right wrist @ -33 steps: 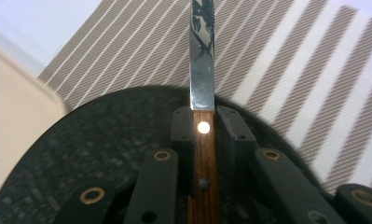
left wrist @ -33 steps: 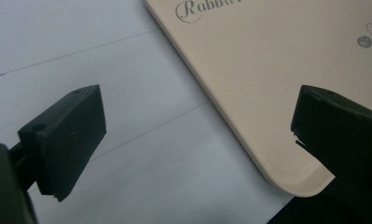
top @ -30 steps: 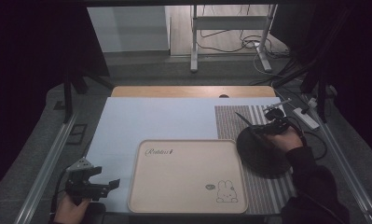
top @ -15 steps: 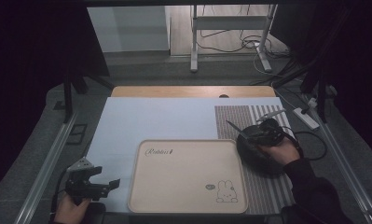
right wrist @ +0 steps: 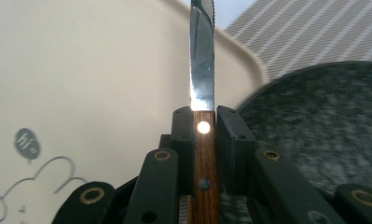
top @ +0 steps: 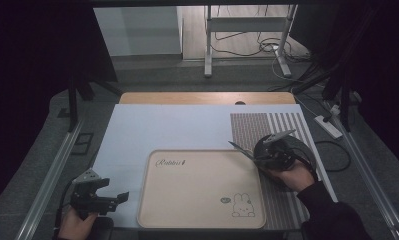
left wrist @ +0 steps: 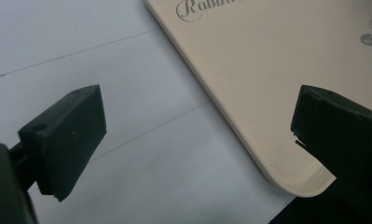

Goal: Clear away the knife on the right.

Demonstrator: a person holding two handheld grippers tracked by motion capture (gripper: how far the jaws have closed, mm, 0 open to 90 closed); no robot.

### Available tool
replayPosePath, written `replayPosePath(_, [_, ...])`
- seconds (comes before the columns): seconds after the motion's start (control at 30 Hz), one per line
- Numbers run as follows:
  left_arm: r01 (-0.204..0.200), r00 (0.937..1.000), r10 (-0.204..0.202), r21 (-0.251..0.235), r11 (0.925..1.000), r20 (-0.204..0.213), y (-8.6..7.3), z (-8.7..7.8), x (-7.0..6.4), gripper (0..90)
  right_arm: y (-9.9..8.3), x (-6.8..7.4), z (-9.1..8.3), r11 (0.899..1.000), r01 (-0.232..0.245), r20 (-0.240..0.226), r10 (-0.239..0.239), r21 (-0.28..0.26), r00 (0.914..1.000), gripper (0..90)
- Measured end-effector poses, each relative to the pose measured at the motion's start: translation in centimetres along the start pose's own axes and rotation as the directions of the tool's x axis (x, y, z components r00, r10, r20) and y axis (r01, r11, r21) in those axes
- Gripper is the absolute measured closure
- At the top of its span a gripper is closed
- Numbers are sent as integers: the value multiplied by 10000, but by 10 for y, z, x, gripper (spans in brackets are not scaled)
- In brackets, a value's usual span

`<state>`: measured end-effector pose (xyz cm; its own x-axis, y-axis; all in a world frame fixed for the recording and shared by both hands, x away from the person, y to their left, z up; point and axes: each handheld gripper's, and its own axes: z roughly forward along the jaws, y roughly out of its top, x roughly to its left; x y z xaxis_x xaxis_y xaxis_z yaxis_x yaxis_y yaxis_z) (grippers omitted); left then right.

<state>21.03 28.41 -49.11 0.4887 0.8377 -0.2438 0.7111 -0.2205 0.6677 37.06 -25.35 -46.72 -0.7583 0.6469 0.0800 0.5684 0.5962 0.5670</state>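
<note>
Right gripper (top: 259, 155): I have it at the tray's 3 o'clock edge, over the near rim of the dark plate; jaws pressed onto the wooden handle of the knife, one on each side

Knife (right wrist: 202, 70): pinched by its handle in my right gripper; in the high view the blade points toward 10 o'clock, its tip over the tray's right rim; in the right gripper view the steel blade runs straight up from the jaws, serrated near the tip, with a brass rivet showing on the handle

Dark plate (top: 299, 150): round, speckled grey, lying on the striped mat at 3 o'clock of the tray, just beside it

Tray (top: 197, 190): beige, rounded corners, with a script word at its 11 o'clock corner and a rabbit drawing at its 5 o'clock corner; it lies on the pale sheet

Left gripper (top: 119, 197): I hold it at the tray's 8 o'clock corner, just off the rim; jaws spread wide with nothing between them, one over the pale sheet, the other over the tray's near corner

Pale sheet (top: 157, 125): covers the table under the tray, with the striped mat (top: 282, 125) at its 3 o'clock side
</note>
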Motion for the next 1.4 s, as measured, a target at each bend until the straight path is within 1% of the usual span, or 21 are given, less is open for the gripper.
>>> replayPosePath(0.13, [-1,10000,1,-2,10000,0,0,0,0,40,-1,16,6,9997,242,-99,-241,98,9997,775])
replayPosePath(0.17, [-1,10000,1,-2,10000,0,0,0,0,40,-1,16,6,9997,242,-99,-241,98,9997,775])
replayPosePath(0.2, [-21,10000,21,6,10000,-4,0,0,0,40,-2,19,7,9995,304,-75,-303,122,9995,775])
replayPosePath(0.27, [-13,10000,13,3,10000,-4,0,0,0,40,-1,31,11,9984,544,-9,-544,120,9985,775])
replayPosePath(0.37, [-17,10000,17,24,10000,-7,0,0,0,40,-1,41,14,9974,693,-95,-691,184,9976,775])
replayPosePath(0.4, [-17,10000,17,24,10000,-7,0,0,0,40,-1,41,14,9974,693,-95,-691,184,9976,775])
replayPosePath(0.43, [-20,10000,20,38,10000,-11,0,0,0,40,0,48,18,9965,794,-203,-789,253,9967,775])
replayPosePath(0.57, [-12,10000,13,47,10000,-20,0,1,0,40,2,61,25,9944,980,-454,-961,406,9943,775])
replayPosePath(0.7, [-9,10000,9,45,10000,-19,0,0,0,39,4,74,30,9917,1194,-599,-1165,468,9914,775])
replayPosePath(0.93, [-2,10000,2,43,10000,-15,0,0,0,39,-2,79,41,9866,1277,-591,-1222,1012,9907,772])
replayPosePath(1.03, [9,10000,-9,41,10000,-8,0,0,0,38,-3,82,45,9809,1401,-779,-1304,1348,9884,758])
replayPosePath(1.07, [7,10000,-7,50,10000,-11,0,1,0,39,-3,83,45,9799,1449,-780,-1351,1374,9878,713])
replayPosePath(1.1, [6,10000,-6,61,10000,-16,0,1,0,38,-2,83,45,9816,1414,-817,-1316,1285,9879,670])
replayPosePath(1.13, [9,10000,-9,63,10000,-15,0,1,0,38,-1,82,43,9835,1373,-800,-1284,1174,9885,642])
replayPosePath(1.17, [16,10000,-16,75,10000,-11,0,1,0,38,1,82,41,9853,1385,-762,-1312,1000,9884,635])
replayPosePath(1.2, [7,10000,-7,101,9999,-15,1,1,0,39,3,82,39,9868,1389,-711,-1331,837,9885,639])
replayPosePath(1.23, [19,10000,-19,109,9999,-16,1,1,0,38,6,82,37,9875,1403,-701,-1353,720,9883,690])
replayPosePath(1.27, [18,10000,-18,118,9999,-22,1,1,0,39,8,82,37,9860,1500,-871,-1435,726,9858,764])
replayPosePath(1.33, [13,10000,-13,119,9999,-30,1,1,0,39,11,87,38,9800,1841,-1198,-1743,755,9774,867])
replayPosePath(1.37, [18,10000,-17,123,9999,-35,1,1,0,39,13,90,41,9755,2044,-1310,-1929,809,9724,895])
replayPosePath(1.4, [16,10000,-15,130,9999,-40,1,1,0,39,14,94,44,9700,2268,-1396,-2135,878,9669,895])
